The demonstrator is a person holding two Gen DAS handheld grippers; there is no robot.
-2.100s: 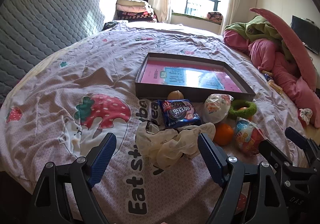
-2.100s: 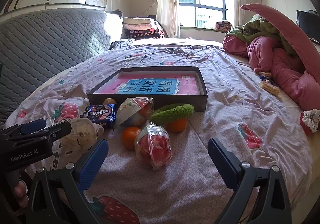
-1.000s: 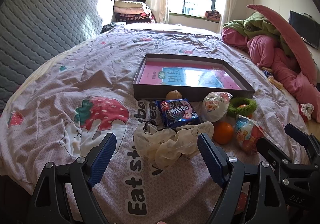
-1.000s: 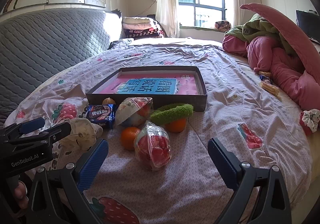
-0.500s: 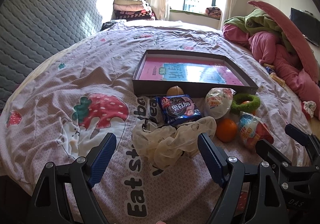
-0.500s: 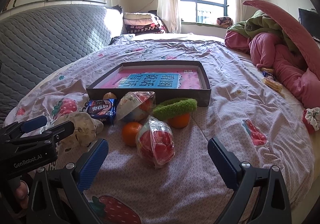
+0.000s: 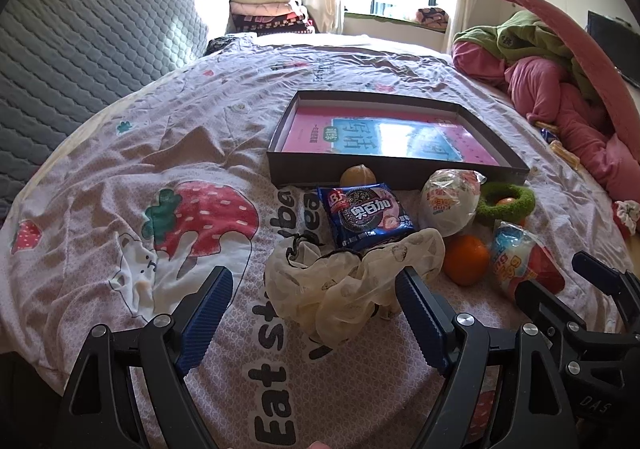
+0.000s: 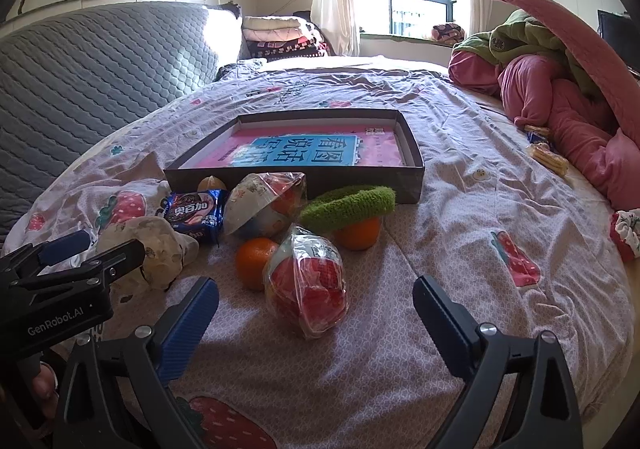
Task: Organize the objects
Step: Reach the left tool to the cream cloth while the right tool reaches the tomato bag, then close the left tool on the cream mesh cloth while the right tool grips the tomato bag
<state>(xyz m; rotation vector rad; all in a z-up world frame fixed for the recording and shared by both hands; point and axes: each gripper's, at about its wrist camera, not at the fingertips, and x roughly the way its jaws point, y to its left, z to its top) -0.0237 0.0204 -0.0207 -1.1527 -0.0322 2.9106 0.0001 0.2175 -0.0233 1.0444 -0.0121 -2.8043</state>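
A dark shallow box (image 7: 400, 168) (image 8: 360, 179) with a pink and blue book inside lies on the bed. In front of it sit a cream scrunchie (image 7: 352, 283) (image 8: 154, 245), a blue cookie packet (image 7: 364, 215) (image 8: 194, 213), a walnut (image 7: 357, 176), two wrapped toy eggs (image 7: 450, 203) (image 8: 308, 289), two oranges (image 7: 466, 259) (image 8: 254, 261) and a green fuzzy ring (image 7: 506, 201) (image 8: 348, 207). My left gripper (image 7: 314, 307) is open, its fingers flanking the scrunchie just short of it. My right gripper (image 8: 316, 313) is open around the red toy egg's near side.
The bedsheet (image 7: 160, 177) has strawberry prints. A grey quilted headboard (image 7: 80, 45) rises at the left. Pink and green bedding (image 8: 560, 97) is piled at the right, with snack packets (image 8: 546, 155) and a red and white scrunchie (image 8: 626, 229) near it.
Both grippers have crept slightly forward and lower toward the objects. The scrunchie and the toy egg look a little closer. Nothing was grasped.
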